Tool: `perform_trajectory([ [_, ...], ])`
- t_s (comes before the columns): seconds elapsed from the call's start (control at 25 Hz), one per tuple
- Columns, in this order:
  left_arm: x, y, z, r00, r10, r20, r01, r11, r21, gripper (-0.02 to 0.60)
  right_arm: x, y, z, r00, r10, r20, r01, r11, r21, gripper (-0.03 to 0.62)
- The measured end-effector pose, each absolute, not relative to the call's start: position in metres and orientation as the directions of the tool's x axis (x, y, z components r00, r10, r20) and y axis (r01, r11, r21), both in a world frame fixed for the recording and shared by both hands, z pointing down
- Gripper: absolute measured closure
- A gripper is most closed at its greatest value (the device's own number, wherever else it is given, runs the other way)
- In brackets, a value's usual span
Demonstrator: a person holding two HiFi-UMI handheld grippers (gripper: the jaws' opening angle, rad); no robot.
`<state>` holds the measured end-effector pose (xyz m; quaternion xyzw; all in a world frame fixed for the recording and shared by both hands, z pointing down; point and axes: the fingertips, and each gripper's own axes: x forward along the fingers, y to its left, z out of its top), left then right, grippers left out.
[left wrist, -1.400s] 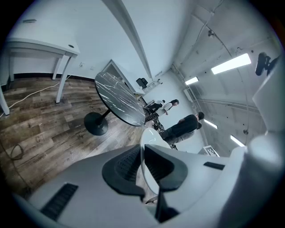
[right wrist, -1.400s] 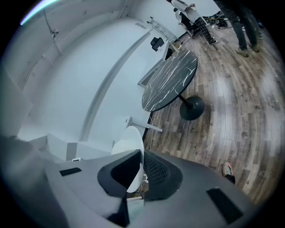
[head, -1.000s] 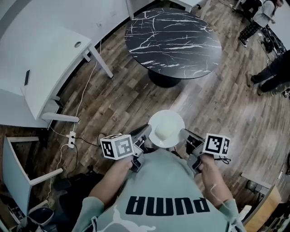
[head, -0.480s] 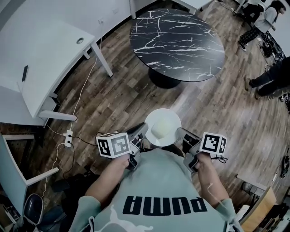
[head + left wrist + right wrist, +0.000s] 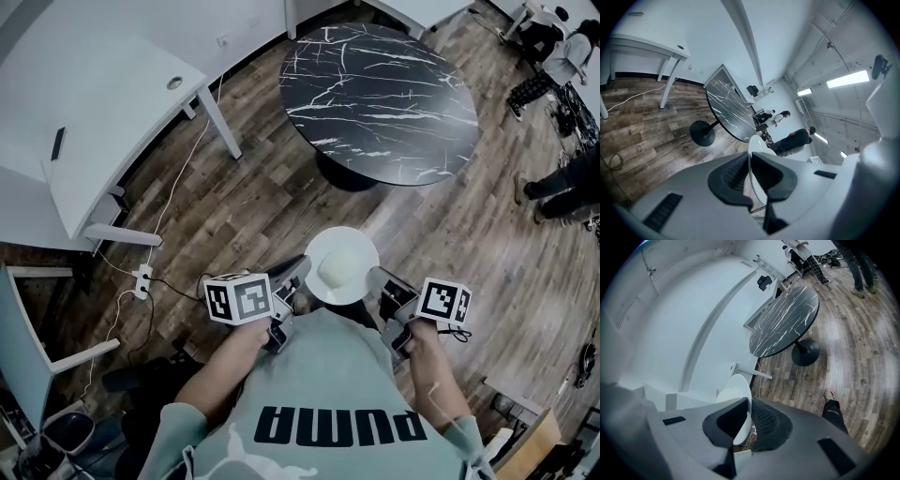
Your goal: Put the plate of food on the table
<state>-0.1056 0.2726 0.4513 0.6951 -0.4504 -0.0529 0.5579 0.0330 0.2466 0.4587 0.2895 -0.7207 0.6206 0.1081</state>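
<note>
A white plate [image 5: 342, 265] with a pale mound of food [image 5: 339, 269] is held level in front of the person's chest, above the wooden floor. My left gripper [image 5: 296, 278] is shut on the plate's left rim, and the thin plate edge [image 5: 751, 172] runs between its ribbed pads. My right gripper [image 5: 382, 282] is shut on the right rim, where the plate [image 5: 736, 401] shows edge-on between its jaws. The round black marble table [image 5: 380, 89] stands ahead, a short way off; the same table [image 5: 729, 111] [image 5: 783, 323] shows in both gripper views.
A white desk [image 5: 89, 122] stands at the left with a cable and power strip [image 5: 143, 278] on the floor beside it. People [image 5: 567, 183] stand at the right edge. A chair frame [image 5: 37, 356] is at lower left.
The view has shifted: the marble table and the white desk sit slightly further right in the picture. The plate stays held between both grippers in front of the chest.
</note>
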Motion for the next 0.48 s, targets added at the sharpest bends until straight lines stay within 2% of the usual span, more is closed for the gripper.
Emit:
perform_trajectory([
  [0.48,-0.081,0.162,0.452,0.553,-0.685,0.474,-0.612,0.052,0.789,0.551,0.058,0.136,0.467,-0.833,-0.253,0.491,-0.521,0.062,-0.852,0.565],
])
